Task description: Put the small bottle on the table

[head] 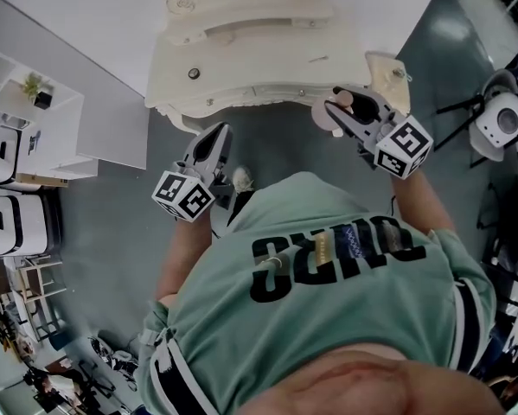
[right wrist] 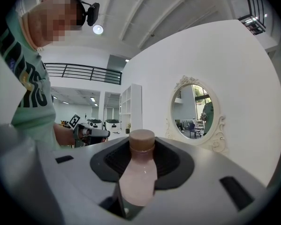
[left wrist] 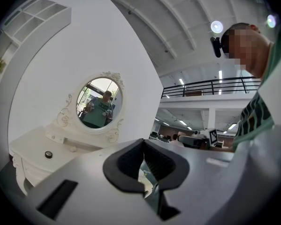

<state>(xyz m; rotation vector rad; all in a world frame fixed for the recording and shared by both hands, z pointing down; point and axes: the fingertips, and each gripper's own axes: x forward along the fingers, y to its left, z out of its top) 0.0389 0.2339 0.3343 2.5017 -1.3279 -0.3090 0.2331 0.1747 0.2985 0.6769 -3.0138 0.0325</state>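
**A:** What does the head view give you?

**B:** It shows the cream dressing table's tabletop [head: 259,41] from above, with a white shelf unit [head: 51,119] to its left. The person's green shirt [head: 328,292] covers the lower half. It catches only a sliver of the oval mirror [left wrist: 99,102], while both gripper views show the mirror whole against the wall.

**A:** And the grippers?

**B:** The left gripper [head: 217,135] hangs before the tabletop's front edge, its pads pressed together on nothing. The right gripper [head: 345,104] is at the front right corner, pinching the small bottle [right wrist: 139,172] by its body. The bottle's brown cap sticks out beyond the pads.

**A:** Is the bottle down?

**B:** No, it's in the air. From above I can't tell whether it's over the corner or just off it.

**A:** Is anything on the tabletop?

**B:** One small dark round thing [head: 194,73], well left of the bottle.
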